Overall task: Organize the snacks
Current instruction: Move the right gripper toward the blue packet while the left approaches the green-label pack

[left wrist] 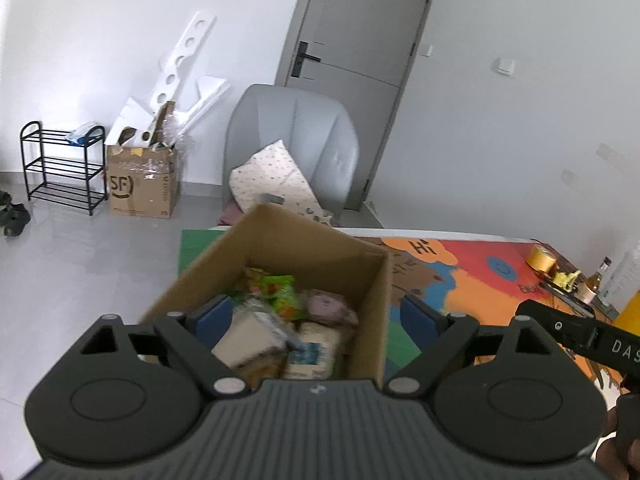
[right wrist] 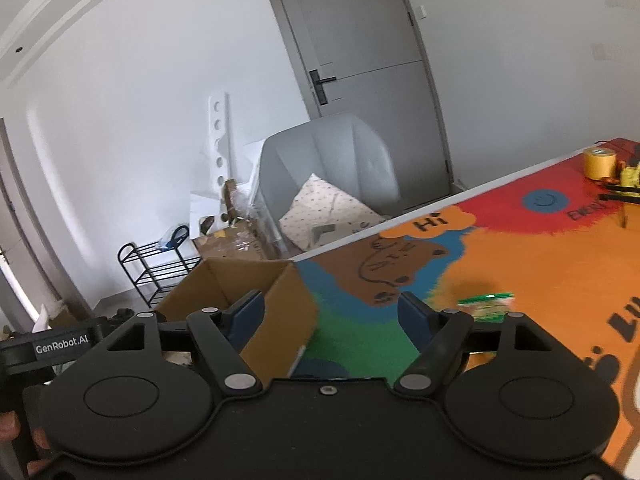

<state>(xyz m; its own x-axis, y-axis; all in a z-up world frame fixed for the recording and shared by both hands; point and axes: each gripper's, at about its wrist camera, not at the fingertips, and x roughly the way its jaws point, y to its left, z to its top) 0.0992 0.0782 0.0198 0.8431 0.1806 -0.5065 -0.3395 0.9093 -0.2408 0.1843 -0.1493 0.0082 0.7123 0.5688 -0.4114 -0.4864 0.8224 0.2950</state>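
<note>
An open brown cardboard box is seen at the near end of a colourful cartoon mat, packed with blurred snack packets in green, pink, tan and blue-white. One green snack packet is left on the orange part of the mat, apart from the box. The left gripper is held wide over the box, nothing gripped. The right gripper is likewise spread, empty, beside the box wall. A yellow tape roll is seen at the far end.

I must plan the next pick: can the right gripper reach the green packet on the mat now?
Probably yes. The right gripper is open and empty, and the green packet lies alone on the mat, just right of it; the box is left.
</note>
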